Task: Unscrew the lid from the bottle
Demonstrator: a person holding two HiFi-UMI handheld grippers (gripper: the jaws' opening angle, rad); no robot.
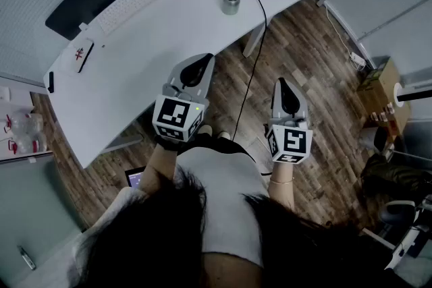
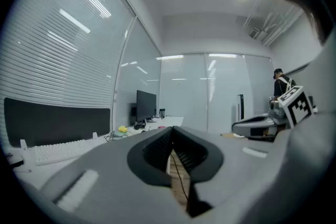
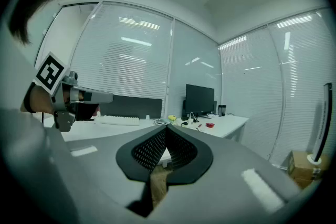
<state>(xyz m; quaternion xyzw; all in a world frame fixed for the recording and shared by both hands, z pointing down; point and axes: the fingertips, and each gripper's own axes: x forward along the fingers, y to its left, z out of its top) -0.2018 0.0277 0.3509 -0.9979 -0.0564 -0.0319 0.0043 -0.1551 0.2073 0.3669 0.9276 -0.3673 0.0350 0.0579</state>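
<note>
One black cable (image 1: 253,74) beside bottle (image 1: 231,2)

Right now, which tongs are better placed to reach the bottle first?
Probably left: the left tongs sit at the desk edge, nearer the bottle; the right tongs hang over floor. Both shut.

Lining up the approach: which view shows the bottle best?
Head view: the bottle stands in plain sight on the white desk. Both gripper views show the desk far off; I cannot pick the bottle out there.
</note>
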